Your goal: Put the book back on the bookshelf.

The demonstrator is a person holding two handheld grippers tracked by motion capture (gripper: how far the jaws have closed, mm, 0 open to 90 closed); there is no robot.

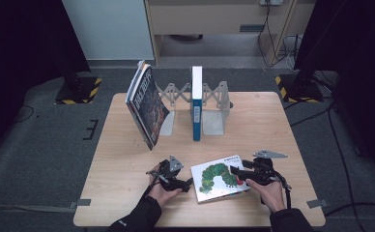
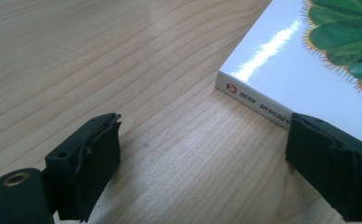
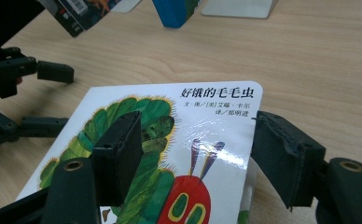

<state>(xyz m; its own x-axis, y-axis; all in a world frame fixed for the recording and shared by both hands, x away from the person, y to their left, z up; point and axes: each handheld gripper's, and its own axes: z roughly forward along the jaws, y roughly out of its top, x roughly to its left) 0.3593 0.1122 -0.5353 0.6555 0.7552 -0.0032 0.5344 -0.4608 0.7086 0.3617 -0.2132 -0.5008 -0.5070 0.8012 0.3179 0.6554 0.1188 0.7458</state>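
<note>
The caterpillar picture book lies flat on the table near my edge; my right gripper straddles its corner, jaws parted, my left gripper wide at its spine; glossy, stiff, slippery, so I'd pinch an edge.
</note>
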